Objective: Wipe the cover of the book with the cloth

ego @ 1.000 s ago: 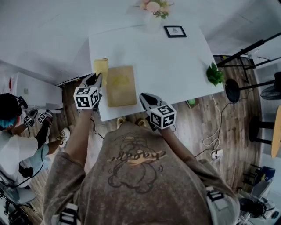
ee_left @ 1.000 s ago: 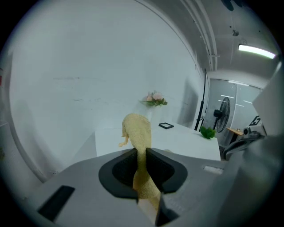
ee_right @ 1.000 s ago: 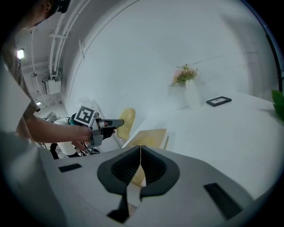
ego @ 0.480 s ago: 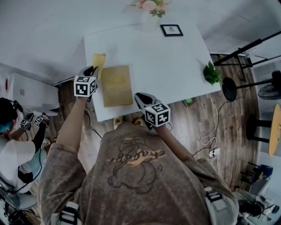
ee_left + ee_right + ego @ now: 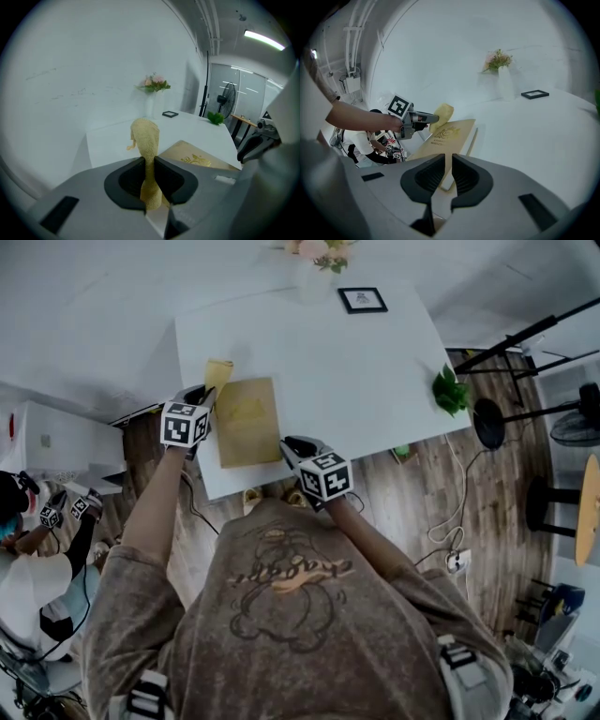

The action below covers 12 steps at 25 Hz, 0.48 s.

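A tan book (image 5: 247, 421) with a gold emblem lies flat near the front left edge of the white table (image 5: 356, 371). My left gripper (image 5: 203, 395) is just left of the book. It is shut on a yellow cloth (image 5: 218, 374), whose free end stands up beyond the jaws. In the left gripper view the cloth (image 5: 145, 136) is pinched at my left gripper (image 5: 150, 161), with the book (image 5: 197, 158) to its right. My right gripper (image 5: 287, 444) (image 5: 448, 157) is shut and empty, over the book's (image 5: 451, 136) near right corner. Whether it touches the book I cannot tell.
At the table's far edge stand a vase of flowers (image 5: 319, 254) and a small black picture frame (image 5: 362, 300). A green plant (image 5: 450, 392) sits at the right edge. Stands and a stool (image 5: 494, 427) are on the floor to the right. Another person (image 5: 28, 549) is at the left.
My right gripper has moved left, closer to the book's near right corner. My left gripper has stayed at the cloth beside the book's left edge.
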{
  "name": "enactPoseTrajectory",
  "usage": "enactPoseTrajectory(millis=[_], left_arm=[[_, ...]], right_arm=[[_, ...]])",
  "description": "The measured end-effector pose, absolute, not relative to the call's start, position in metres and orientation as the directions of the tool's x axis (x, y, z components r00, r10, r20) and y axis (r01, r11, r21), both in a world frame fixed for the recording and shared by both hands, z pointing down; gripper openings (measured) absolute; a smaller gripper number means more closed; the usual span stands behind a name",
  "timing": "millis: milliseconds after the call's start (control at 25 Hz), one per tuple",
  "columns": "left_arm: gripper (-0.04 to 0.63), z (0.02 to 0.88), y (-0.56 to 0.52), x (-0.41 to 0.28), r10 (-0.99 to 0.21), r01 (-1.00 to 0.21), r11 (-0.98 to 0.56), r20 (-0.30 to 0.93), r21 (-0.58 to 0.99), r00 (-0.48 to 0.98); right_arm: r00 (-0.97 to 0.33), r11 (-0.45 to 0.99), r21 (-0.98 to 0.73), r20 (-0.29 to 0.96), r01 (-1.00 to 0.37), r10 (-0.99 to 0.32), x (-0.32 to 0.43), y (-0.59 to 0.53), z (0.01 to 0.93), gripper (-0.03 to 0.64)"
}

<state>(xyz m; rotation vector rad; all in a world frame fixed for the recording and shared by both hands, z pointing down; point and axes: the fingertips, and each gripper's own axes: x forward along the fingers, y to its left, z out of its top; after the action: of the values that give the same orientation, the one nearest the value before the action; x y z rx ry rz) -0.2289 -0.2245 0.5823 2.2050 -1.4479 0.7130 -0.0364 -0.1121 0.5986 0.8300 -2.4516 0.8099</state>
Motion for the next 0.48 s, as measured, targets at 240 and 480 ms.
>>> enactPoseTrajectory(millis=[240, 480], left_arm=[[0.052, 0.592, -0.219, -0.219, -0.691, -0.912, -0.401, 0.625, 0.086, 0.363], [0.052, 0.597, -0.216, -0.211, -0.675, -0.905, -0.412, 0.629, 0.112, 0.385]], right_arm=[[-0.701, 0.651, -0.363, 0.601, -0.667, -0.384, -0.04, -0.111, 0.618, 0.051], [-0.706, 0.651, -0.371, 0.601, -0.662, -0.374, -0.042, -0.109, 0.62, 0.044]])
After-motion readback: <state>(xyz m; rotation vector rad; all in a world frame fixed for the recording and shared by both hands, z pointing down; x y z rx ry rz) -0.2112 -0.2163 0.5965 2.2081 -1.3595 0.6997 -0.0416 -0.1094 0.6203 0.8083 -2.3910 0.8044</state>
